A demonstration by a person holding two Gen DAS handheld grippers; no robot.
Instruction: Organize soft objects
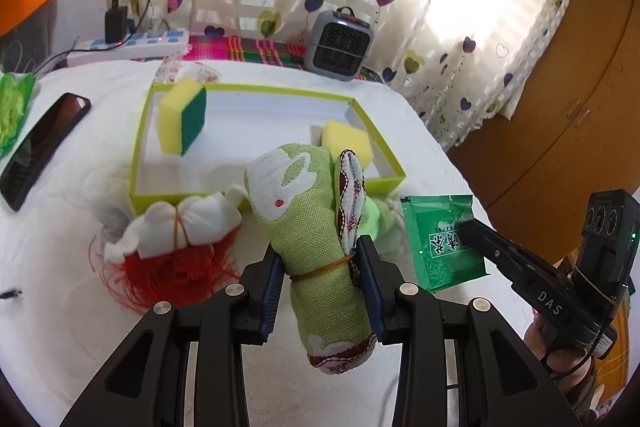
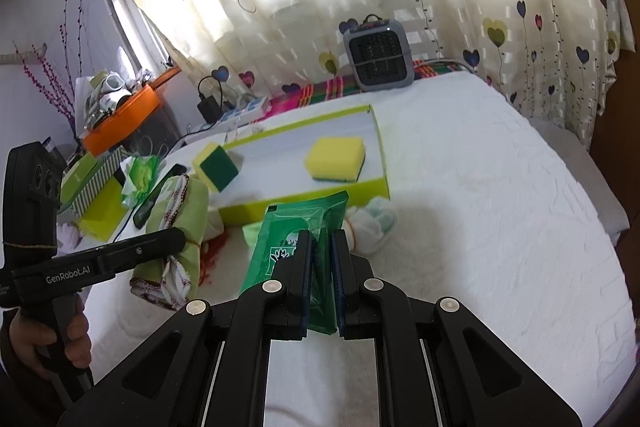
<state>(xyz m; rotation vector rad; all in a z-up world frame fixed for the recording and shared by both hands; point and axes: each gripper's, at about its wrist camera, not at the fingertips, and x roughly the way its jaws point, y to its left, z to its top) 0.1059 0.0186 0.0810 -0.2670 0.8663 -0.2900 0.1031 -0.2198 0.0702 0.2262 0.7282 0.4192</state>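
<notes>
My left gripper [image 1: 320, 267] is shut on a rolled green cloth bundle [image 1: 304, 211] tied with a rubber band, held upright above the white bed. In the right wrist view the same bundle [image 2: 180, 227] hangs at the left, clamped in the left gripper [image 2: 176, 237]. My right gripper [image 2: 322, 247] is shut on a green foil packet [image 2: 296, 231], seen from the left wrist as the packet [image 1: 440, 243] pinched at its edge by the right gripper [image 1: 464, 229]. Behind both lies a lime-edged tray [image 1: 256, 189] holding two yellow-green sponges [image 1: 182, 117] [image 1: 348, 143].
A white cloth bundle on red threads [image 1: 180, 227] lies left of the tray, and a white-green bundle [image 2: 372, 219] sits by its near right corner. A black phone [image 1: 44, 147], power strip [image 1: 132, 45] and small grey heater [image 1: 340, 45] stand further back. A wooden cabinet [image 1: 580, 107] is at the right.
</notes>
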